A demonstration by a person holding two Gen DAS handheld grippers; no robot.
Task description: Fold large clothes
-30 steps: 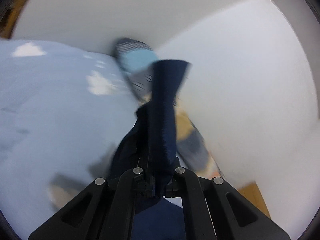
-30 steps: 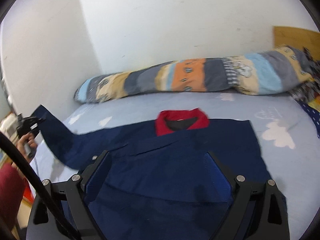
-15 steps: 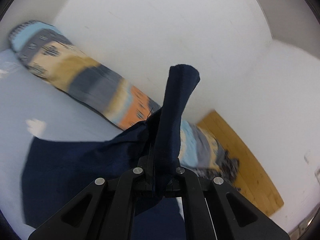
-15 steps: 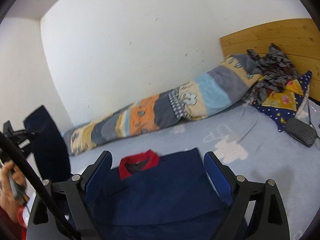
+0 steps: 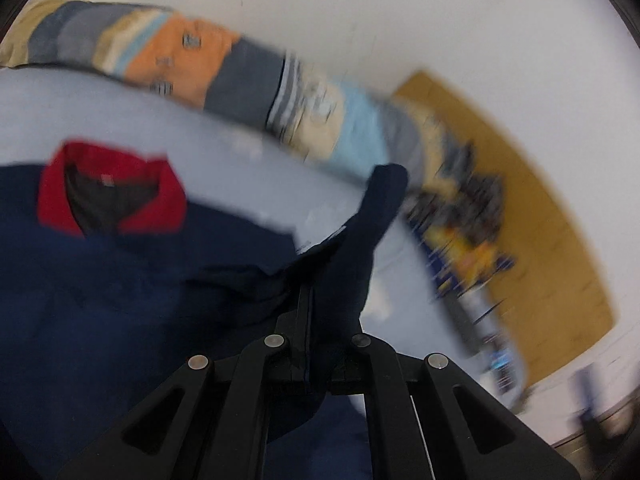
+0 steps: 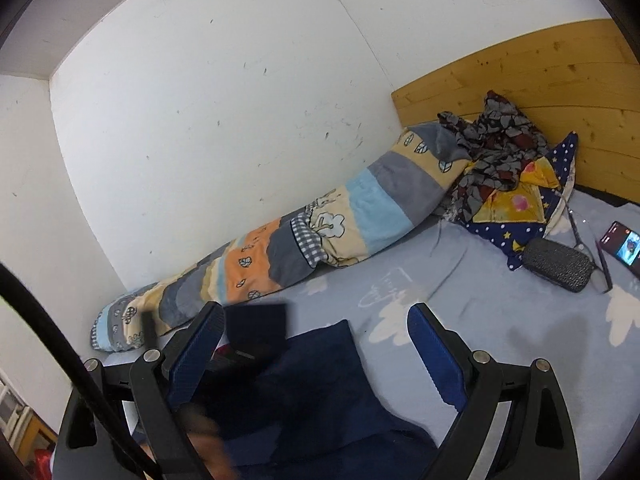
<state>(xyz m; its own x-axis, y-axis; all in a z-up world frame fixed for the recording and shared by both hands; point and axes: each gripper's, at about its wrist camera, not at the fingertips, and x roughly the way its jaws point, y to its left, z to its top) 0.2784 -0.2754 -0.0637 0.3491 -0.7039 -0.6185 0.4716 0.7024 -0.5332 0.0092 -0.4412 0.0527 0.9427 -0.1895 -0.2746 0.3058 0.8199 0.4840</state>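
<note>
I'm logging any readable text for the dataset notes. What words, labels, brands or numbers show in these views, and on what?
None can be read.
Phone: its screen is lit, but whatever is on it is too small to read.
Bedsheet: a white outline drawing with scribbles inside, not legible as words.
Shirt: a small pale tag inside the red collar, blurred.
Quilt: only leaf and cloud pictures.

Both wrist cameras sit close over the navy shirt (image 5: 120,288), facing the striped bolster (image 6: 320,236) and wooden headboard (image 6: 540,92) that both views share.
</note>
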